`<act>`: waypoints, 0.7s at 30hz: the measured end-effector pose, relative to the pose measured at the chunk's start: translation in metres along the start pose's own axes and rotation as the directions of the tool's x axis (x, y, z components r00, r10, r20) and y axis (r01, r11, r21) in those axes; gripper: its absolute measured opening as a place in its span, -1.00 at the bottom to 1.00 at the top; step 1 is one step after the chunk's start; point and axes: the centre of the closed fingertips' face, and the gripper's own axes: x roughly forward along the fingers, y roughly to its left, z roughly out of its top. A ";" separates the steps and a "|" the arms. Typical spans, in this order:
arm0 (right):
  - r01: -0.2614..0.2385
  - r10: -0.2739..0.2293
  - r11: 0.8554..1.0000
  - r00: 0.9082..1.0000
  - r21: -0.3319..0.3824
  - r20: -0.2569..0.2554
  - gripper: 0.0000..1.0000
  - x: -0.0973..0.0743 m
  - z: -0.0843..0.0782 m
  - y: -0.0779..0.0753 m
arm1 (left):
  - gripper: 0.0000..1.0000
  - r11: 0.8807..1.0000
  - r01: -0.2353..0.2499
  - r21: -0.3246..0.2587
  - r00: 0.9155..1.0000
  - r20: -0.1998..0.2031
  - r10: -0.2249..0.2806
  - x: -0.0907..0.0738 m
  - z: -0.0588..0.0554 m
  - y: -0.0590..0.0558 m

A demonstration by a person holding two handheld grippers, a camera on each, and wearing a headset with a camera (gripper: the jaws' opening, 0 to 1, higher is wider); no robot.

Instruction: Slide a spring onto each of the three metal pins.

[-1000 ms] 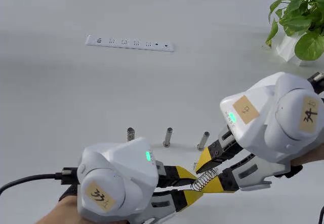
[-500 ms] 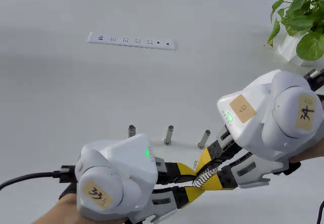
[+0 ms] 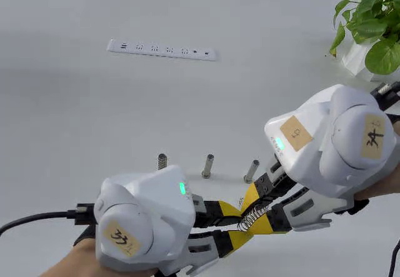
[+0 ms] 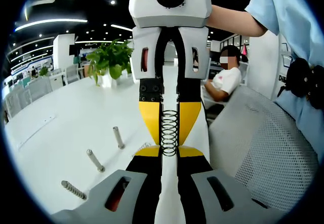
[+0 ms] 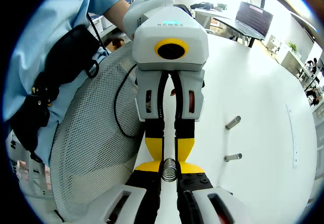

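Note:
Three metal pins stand in a row on the white table (image 3: 94,120). The left pin (image 3: 162,161) wears a spring, while the middle pin (image 3: 207,166) and right pin (image 3: 251,171) are bare. Just in front of them, a loose spring (image 3: 255,217) hangs between both grippers. My right gripper (image 3: 253,213) clamps it along its length between the yellow fingers. My left gripper (image 3: 240,226) meets it tip to tip and pinches the spring's near end. In the left gripper view the spring (image 4: 169,130) runs from my tips (image 4: 169,152) up into the other jaws. The right gripper view shows it end-on (image 5: 168,169).
A white power strip (image 3: 161,50) lies far back on the table. A potted plant (image 3: 369,24) stands at the back right corner. A black cable (image 3: 37,221) trails left from the left gripper. A mesh chair (image 4: 273,148) stands beside the table edge.
The right gripper has edged slightly left and down, closer to the left gripper. The spring stays between both pairs of jaws. The pins have not moved.

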 end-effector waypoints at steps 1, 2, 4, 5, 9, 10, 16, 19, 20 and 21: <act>-0.001 0.001 1.000 1.000 -0.001 -0.001 -0.86 0.000 0.000 0.000 | -0.86 1.000 -0.001 0.003 1.000 -0.001 0.001 0.000 0.000 0.000; -0.001 0.001 1.000 1.000 -0.002 -0.002 -0.86 0.000 0.000 0.000 | -0.86 1.000 -0.002 0.003 1.000 -0.001 0.002 0.000 0.000 0.000; -0.003 0.003 1.000 1.000 -0.001 -0.005 -0.86 0.000 0.000 0.000 | -0.86 1.000 -0.003 0.004 1.000 0.000 0.003 0.000 0.000 0.000; -0.005 0.005 1.000 1.000 -0.001 -0.007 -0.86 0.001 0.000 0.000 | -0.86 1.000 -0.003 0.003 1.000 0.001 0.003 0.000 0.000 0.000; -0.011 0.011 1.000 1.000 0.000 -0.011 -0.86 0.001 -0.001 0.001 | -0.86 1.000 -0.005 -0.009 1.000 0.004 0.005 0.000 -0.001 -0.001; -0.012 0.012 1.000 1.000 0.000 -0.011 -0.86 0.001 -0.001 0.001 | -0.86 1.000 -0.006 -0.012 1.000 0.005 0.006 0.000 -0.001 -0.001; -0.008 0.008 1.000 1.000 -0.009 -0.009 -0.86 0.001 0.000 -0.001 | -0.79 0.999 -0.023 -0.037 1.000 0.004 0.023 -0.002 -0.004 0.002; -0.006 0.006 1.000 1.000 -0.008 -0.010 -0.85 0.000 -0.001 -0.003 | -0.66 0.998 -0.043 -0.046 0.999 0.004 0.043 -0.005 -0.006 0.005; -0.006 0.006 1.000 1.000 -0.009 -0.012 -0.85 0.001 -0.002 -0.003 | -0.62 0.997 -0.050 -0.052 0.999 0.005 0.050 -0.006 -0.007 0.007; -0.005 0.004 1.000 1.000 -0.012 -0.013 -0.85 0.001 -0.002 -0.004 | -0.59 0.996 -0.062 -0.059 0.998 0.006 0.063 -0.008 -0.008 0.009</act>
